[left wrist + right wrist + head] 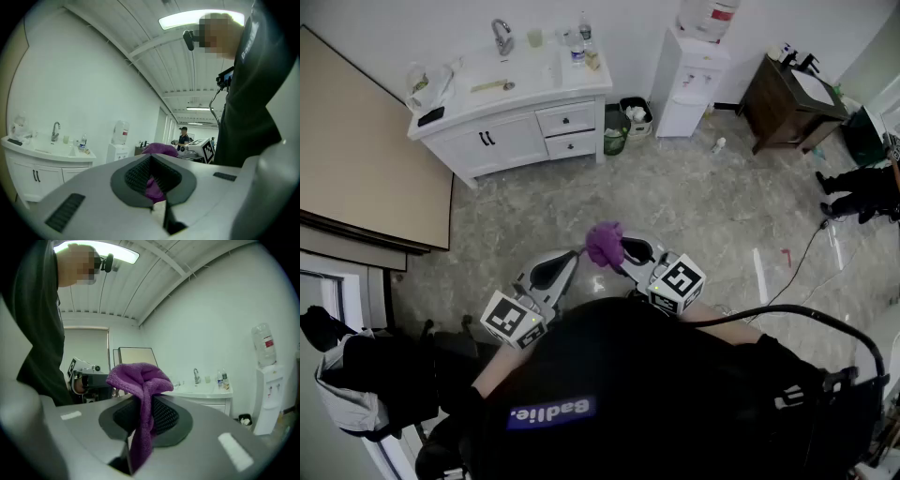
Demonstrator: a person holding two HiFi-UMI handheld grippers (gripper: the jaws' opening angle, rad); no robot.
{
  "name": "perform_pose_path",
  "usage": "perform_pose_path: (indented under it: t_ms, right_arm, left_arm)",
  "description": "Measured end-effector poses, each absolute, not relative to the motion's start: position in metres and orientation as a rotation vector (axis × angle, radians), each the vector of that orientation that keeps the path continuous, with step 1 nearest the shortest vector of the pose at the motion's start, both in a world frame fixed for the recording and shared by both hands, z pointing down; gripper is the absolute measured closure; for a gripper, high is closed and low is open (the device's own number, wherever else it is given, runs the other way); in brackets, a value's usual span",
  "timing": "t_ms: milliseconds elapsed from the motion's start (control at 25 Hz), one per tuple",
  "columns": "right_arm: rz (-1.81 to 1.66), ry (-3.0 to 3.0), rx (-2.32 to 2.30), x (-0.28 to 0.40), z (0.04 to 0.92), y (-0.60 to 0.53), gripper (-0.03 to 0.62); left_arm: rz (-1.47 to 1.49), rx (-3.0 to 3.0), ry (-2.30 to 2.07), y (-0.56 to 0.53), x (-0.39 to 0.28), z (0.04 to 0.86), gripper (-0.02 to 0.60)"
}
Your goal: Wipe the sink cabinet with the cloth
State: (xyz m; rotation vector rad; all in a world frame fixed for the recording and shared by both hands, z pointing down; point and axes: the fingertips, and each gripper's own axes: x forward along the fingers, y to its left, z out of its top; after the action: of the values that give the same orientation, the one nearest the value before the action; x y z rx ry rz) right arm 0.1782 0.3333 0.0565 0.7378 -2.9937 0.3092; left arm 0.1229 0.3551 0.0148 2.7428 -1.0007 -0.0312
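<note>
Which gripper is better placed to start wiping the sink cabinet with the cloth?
Right. The right gripper has its fingers shut on the cloth, which hangs between them. Whether the left gripper grips it too is unclear.

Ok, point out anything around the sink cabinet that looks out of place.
A small white bottle lies loose on the floor near the water dispenser. A dark flat object sits at the very edge of the sink cabinet top, where it could slip off. No spill shows.
</note>
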Motion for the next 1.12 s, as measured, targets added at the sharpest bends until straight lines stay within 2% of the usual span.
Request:
perform_pose_path:
  t_ms: [760, 1120]
  right_arm:
    - [0.324, -2.989, 0.696, 0.18, 0.065, 0.331, 0.537]
    - [0.326, -3.014, 0.696, 0.212, 0.061, 0.307, 0.537]
  left_arm:
    - [-0.008, 2.736, -1.002, 0.352, 0.129, 0.022, 0.581]
    - [0.019, 2.742, -1.05, 0.33, 0.157, 0.013, 0.581]
